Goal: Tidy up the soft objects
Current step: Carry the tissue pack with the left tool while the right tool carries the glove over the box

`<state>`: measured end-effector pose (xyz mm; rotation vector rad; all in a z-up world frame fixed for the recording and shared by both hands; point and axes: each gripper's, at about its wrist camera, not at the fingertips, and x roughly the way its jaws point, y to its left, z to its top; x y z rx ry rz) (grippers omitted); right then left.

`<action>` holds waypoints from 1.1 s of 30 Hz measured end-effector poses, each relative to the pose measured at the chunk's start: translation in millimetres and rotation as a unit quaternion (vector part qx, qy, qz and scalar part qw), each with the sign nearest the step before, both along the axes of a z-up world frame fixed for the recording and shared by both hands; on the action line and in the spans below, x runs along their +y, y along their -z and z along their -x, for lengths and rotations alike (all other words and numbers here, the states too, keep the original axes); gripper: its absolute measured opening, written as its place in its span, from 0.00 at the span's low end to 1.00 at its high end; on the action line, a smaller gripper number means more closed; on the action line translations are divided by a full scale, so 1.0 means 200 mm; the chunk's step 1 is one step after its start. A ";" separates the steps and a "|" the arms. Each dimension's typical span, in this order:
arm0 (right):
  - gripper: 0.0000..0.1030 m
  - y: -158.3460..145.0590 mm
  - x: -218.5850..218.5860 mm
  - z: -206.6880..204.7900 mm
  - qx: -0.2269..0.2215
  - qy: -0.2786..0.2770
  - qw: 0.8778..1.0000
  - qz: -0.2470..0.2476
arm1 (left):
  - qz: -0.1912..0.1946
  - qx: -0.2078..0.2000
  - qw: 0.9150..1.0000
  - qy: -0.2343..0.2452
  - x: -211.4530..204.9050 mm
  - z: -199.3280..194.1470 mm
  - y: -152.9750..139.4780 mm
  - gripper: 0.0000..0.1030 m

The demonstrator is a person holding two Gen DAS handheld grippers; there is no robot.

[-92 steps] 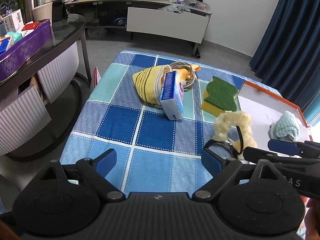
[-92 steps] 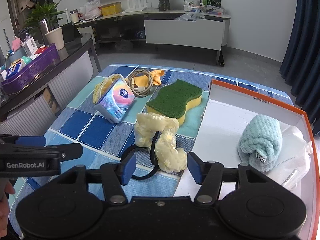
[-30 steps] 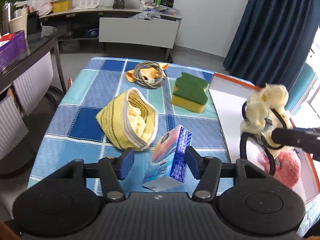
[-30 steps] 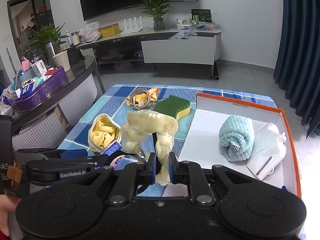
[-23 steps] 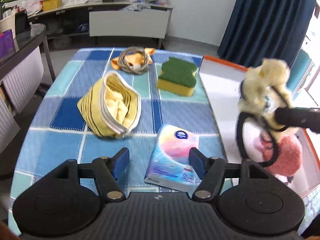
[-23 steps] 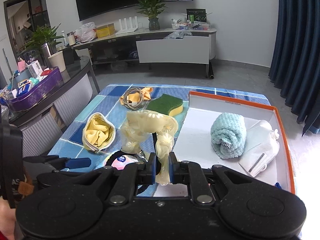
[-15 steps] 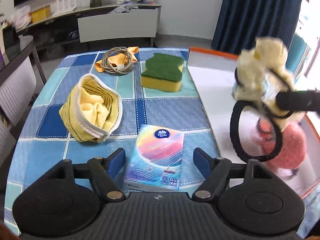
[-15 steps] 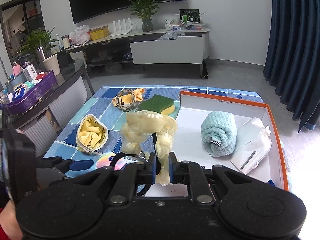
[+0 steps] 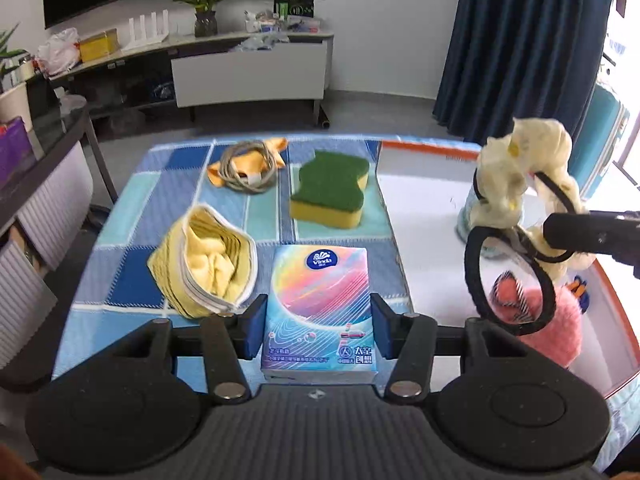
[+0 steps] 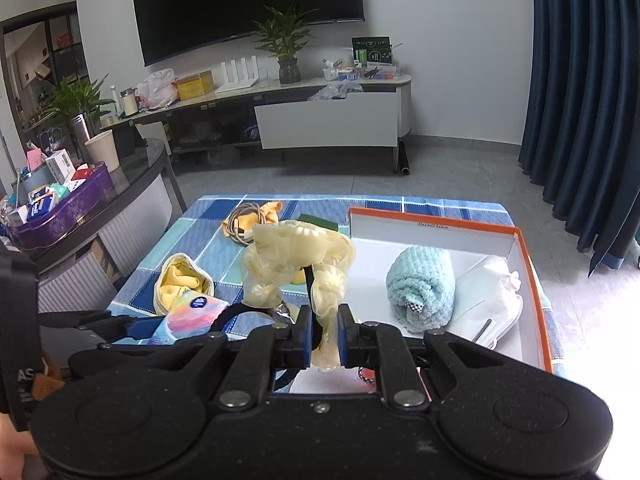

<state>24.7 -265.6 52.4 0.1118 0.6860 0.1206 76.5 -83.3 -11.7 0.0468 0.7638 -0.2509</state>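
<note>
A colourful tissue pack sits between the fingers of my left gripper. The jaws are closing and the blue pads meet the pack's two sides. My right gripper is shut on a cream frilly scrunchie tangled with black hair bands. The scrunchie hangs in the air over the near part of the orange-rimmed white box. In the left wrist view the same scrunchie dangles at the right, above a pink plush in the box.
On the blue checked cloth lie a yellow pouch, a green-topped sponge and a coiled grey cable. In the box are a rolled teal towel and a white mask. A dark side table stands at the left.
The tissue pack went from standing on edge to lying flat, and the left jaws have narrowed onto it. The right gripper has carried the scrunchie slightly higher over the box.
</note>
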 end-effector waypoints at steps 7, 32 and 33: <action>0.15 -0.06 -0.06 0.03 -0.015 0.012 1.000 0.001 | 0.011 -0.013 1.000 -0.005 -0.01 0.02 -0.10 0.51; 0.15 -0.10 -0.23 0.09 -0.025 0.061 0.998 0.008 | 0.031 -0.014 0.999 0.036 -0.23 0.02 -0.18 0.51; 0.15 -0.10 -0.24 0.09 -0.025 0.065 0.998 0.010 | 0.031 -0.014 0.999 0.038 -0.24 0.02 -0.18 0.51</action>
